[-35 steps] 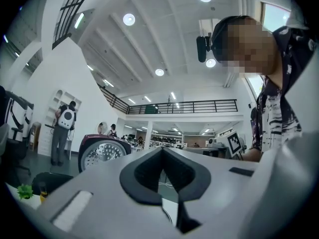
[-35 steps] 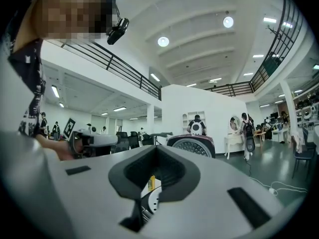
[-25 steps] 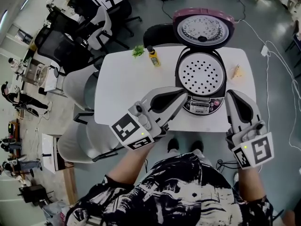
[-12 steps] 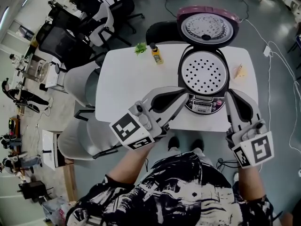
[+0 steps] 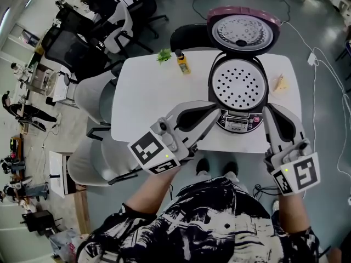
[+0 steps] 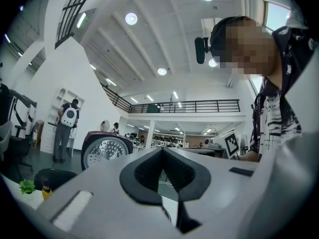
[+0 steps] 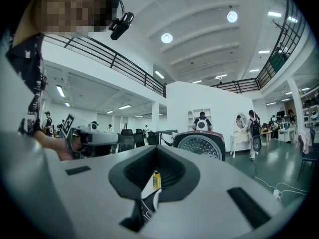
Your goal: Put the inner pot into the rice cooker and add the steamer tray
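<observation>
The steamer tray (image 5: 238, 86) sits in the open rice cooker (image 5: 236, 124), straight ahead of you and between your grippers. Your left gripper (image 5: 211, 112) and right gripper (image 5: 270, 113) are both clenched on nothing, flanking the cooker's front, about equally near.

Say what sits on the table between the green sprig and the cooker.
A yellow bottle, beside the sprig; the rest up to the cooker is bare table. Head view shows it.

Large open office-lab hall: office chairs (image 5: 125, 25), mezzanine railing (image 6: 199, 105), ceiling lights (image 6: 131, 18).
</observation>
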`<state>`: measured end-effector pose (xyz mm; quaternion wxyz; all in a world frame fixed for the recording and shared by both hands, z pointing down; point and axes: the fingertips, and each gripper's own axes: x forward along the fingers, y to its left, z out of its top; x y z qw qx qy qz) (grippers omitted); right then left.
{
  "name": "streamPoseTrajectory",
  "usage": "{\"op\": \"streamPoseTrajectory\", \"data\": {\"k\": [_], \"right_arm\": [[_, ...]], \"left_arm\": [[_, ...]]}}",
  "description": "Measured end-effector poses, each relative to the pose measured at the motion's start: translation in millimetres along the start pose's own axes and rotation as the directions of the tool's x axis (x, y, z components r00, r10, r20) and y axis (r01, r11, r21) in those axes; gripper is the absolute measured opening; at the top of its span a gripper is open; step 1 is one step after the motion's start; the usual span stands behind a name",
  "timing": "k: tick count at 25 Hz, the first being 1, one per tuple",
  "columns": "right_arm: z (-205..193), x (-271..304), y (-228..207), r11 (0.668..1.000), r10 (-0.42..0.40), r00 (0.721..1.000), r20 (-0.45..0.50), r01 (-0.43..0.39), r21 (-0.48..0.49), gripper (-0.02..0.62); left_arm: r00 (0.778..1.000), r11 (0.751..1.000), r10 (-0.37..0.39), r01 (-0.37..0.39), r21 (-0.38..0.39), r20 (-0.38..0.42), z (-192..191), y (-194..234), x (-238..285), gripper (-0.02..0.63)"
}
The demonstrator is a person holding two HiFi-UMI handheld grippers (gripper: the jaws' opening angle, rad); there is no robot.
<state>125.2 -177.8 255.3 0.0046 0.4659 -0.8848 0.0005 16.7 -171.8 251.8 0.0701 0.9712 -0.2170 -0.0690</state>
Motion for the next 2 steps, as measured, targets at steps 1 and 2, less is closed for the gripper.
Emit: {"op": "streamPoseTrajectory", "data": {"k": [1, 2], "right_arm": [[0.1, 0.2, 0.0, 1.0, 0.0, 1.0, -0.001, 0.0, -0.001, -0.002], [0.2, 0.4, -0.1, 1.0, 0.0, 1.0, -0.001, 0.0, -0.002, -0.002]], "left_arm": [[1.0, 1.0, -0.001, 0.001, 0.0, -0.001, 0.1, 0.0, 0.1, 0.005], [1.0, 1.0, -0.001, 0.001, 0.0, -0.001, 0.2, 0.0, 0.3, 0.005]]}}
